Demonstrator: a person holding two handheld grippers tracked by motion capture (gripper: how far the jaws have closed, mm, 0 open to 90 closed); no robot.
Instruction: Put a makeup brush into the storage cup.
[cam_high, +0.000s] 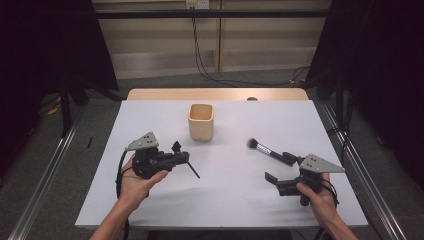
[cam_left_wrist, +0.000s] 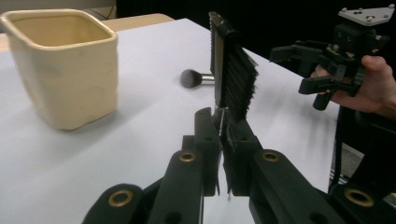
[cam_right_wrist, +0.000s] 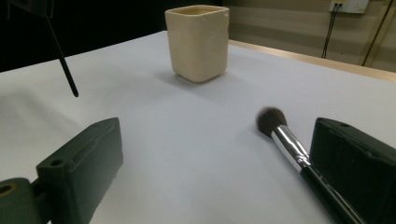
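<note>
In the high view the left gripper (cam_high: 182, 156), left of the cream cup (cam_high: 201, 121), is clamped on a black comb (cam_high: 186, 161) too small to read. The right gripper (cam_high: 279, 174), jaws spread and holding nothing, sits right of the cup by the makeup brush (cam_high: 265, 148). The left gripper view shows the comb (cam_left_wrist: 231, 70) upright, teeth visible, hiding the brush's (cam_left_wrist: 194, 78) handle. In the right gripper view the brush (cam_right_wrist: 289, 144) lies just inside one jaw, its handle cut off.
</note>
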